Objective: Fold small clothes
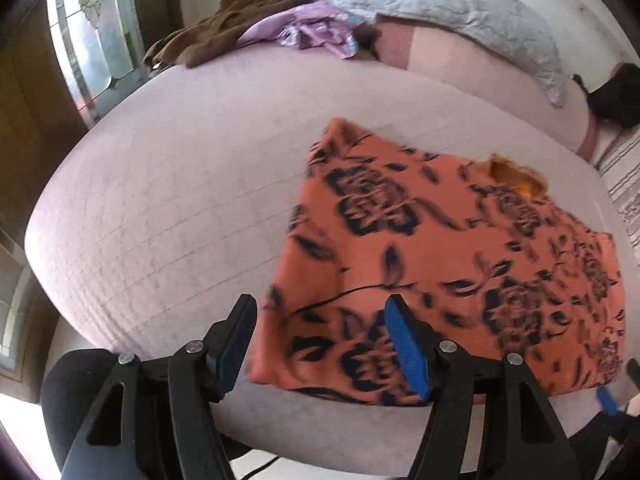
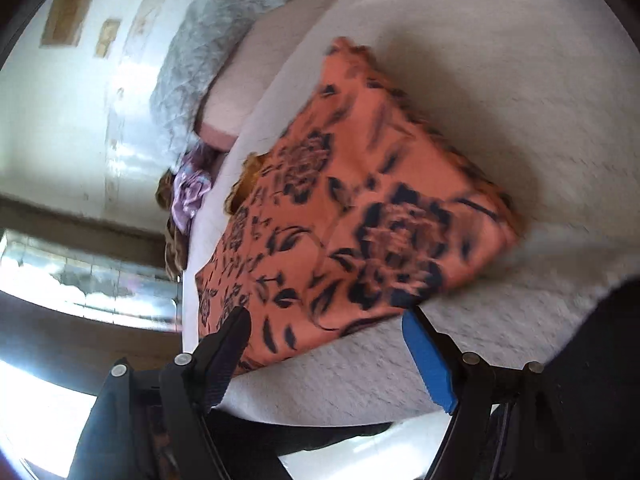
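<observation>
An orange garment with a dark floral print [image 1: 440,264] lies folded flat on the pale quilted bed [image 1: 180,208]. My left gripper [image 1: 320,312] hovers above the garment's near left corner, jaws wide apart and nothing between the blue pads. In the right wrist view the same garment [image 2: 360,216] spreads across the bed [image 2: 520,80], and my right gripper [image 2: 326,320] stands open over its near edge, clear of the cloth. A blue fingertip of the right gripper [image 1: 608,400] shows at the lower right of the left wrist view.
A brown garment [image 1: 224,24] and a purple cloth [image 1: 316,36] lie heaped at the far end of the bed. A grey quilted pillow [image 1: 460,12] and a pink pillow [image 1: 480,68] rest by the wall. A glass-paned door [image 1: 92,48] stands at the left.
</observation>
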`<state>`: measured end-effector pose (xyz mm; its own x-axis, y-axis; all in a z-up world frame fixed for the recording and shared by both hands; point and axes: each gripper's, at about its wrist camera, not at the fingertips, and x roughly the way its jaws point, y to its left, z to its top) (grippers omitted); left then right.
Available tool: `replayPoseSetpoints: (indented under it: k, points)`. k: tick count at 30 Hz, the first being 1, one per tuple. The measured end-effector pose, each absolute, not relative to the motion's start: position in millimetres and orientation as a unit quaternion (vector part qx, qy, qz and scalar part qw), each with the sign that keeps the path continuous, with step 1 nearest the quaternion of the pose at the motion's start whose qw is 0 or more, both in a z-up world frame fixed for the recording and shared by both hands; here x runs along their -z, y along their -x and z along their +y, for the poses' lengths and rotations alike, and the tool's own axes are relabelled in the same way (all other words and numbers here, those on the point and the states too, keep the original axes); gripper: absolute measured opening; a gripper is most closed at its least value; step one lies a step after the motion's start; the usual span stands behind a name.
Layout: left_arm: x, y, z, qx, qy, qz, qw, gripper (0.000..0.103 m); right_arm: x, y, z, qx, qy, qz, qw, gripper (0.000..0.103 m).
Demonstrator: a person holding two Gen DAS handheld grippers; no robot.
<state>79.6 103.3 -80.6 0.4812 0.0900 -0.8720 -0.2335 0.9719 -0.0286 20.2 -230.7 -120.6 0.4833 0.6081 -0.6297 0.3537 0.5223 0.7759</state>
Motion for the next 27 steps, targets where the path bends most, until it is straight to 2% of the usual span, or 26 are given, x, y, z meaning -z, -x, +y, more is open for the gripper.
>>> replayPoseSetpoints:
  k: [2, 5, 8, 10, 12, 17, 27]
  points:
    - [78, -82, 92, -0.077, 0.073, 0.496, 0.862, 0.068, 128, -17, -241, -0.063, -0.508, 0.490, 0.706, 0.081]
    - [84, -93, 80, -0.042, 0.066, 0.493, 0.867, 0.074, 141, -14, -256, -0.041, -0.562, 0.470, 0.680, 0.081]
    - [100, -90, 86, -0.048, 0.075, 0.524, 0.847, 0.073, 146, -17, -265, -0.031, -0.580, 0.449, 0.680, 0.081]
    - [102, -86, 97, -0.036, 0.106, 0.514, 0.850, 0.073, 149, -20, -270, -0.032, -0.596, 0.439, 0.672, 0.082]
    - [100, -81, 98, -0.032, 0.096, 0.516, 0.850, 0.073, 151, -22, -272, -0.031, -0.605, 0.433, 0.667, 0.082]
    - [76, -77, 86, -0.042, 0.070, 0.492, 0.867, 0.073, 142, -25, -273, -0.039, -0.609, 0.419, 0.673, 0.082]
    - [78, -90, 65, -0.028, 0.076, 0.517, 0.852, 0.073, 128, -34, -271, -0.035, -0.580, 0.425, 0.694, 0.082]
